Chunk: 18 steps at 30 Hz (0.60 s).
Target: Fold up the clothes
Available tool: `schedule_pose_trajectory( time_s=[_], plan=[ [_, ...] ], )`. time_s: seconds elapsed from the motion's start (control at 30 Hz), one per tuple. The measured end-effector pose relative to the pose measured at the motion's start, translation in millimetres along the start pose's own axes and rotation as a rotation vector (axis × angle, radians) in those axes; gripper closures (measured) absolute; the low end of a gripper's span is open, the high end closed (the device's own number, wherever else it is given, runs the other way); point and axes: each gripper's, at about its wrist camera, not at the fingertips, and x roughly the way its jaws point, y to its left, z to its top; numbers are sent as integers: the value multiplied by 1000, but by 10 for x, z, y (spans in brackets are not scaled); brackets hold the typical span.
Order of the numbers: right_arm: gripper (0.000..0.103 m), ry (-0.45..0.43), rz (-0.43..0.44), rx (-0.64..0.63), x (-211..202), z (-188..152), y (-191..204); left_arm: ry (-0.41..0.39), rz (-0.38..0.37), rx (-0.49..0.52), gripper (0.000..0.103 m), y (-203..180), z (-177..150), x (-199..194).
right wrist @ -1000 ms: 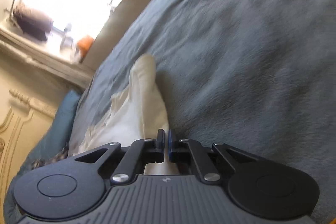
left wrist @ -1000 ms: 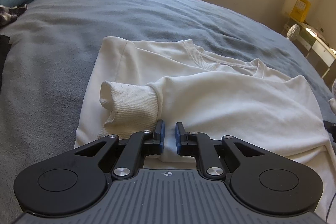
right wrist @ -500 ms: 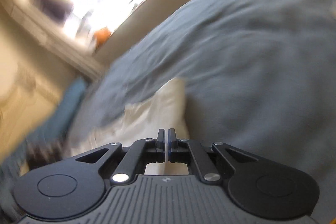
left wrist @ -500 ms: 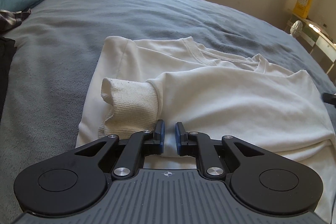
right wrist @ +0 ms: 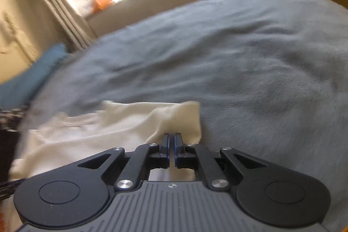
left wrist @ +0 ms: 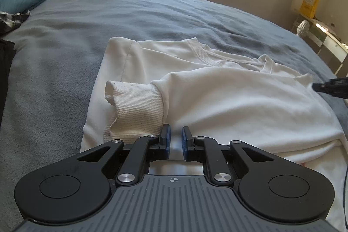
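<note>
- The sweatshirt (left wrist: 217,101) lies flat on the bed (left wrist: 152,14), partly folded; its long axis runs left to right across the left-wrist view, neckline toward the far side, one sleeve laid over the body with the ribbed cuff (left wrist: 134,110) pointing left.
- Left tongs (left wrist: 175,140) sit at the near edge of the sweatshirt, just right of the cuff; the blue pads stand a narrow gap apart with white cloth showing between them; they appear to pinch a fold of the near edge, though I cannot tell how firmly.
- Right tongs (right wrist: 171,145) are pressed almost together on a corner of the sweatshirt (right wrist: 174,116); the cloth rises into the pads and hangs off to the left, so this corner looks lifted clear of the bed; in the left-wrist view the right tongs (left wrist: 326,87) show as a dark tip at the garment's right end.
- The relation that matters: the rest of the garment lies to the left of the right tongs, along the long axis; the left tongs pin the near edge roughly mid-length, closer to the cuff end.
- Judgement: the step in hand is folding the right end over toward the left; the right hand is the one placed to carry it, travelling along the long axis, while the left holds its edge as an anchor.
- Risk, as a guess: the sleeve on top may slide or bunch if the carried corner drags instead of clearing it.
</note>
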Motion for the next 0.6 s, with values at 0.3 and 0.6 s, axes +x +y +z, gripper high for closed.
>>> schedule_pose_trajectory(
  time_s=[0.3, 0.6],
  plan=[
    [75, -33, 105, 324, -33, 237, -523, 1, -11, -12, 90, 22, 4, 5],
    [93, 59, 75, 206, 145, 147, -323, -8, -8, -9, 90, 11, -17, 1]
  ],
)
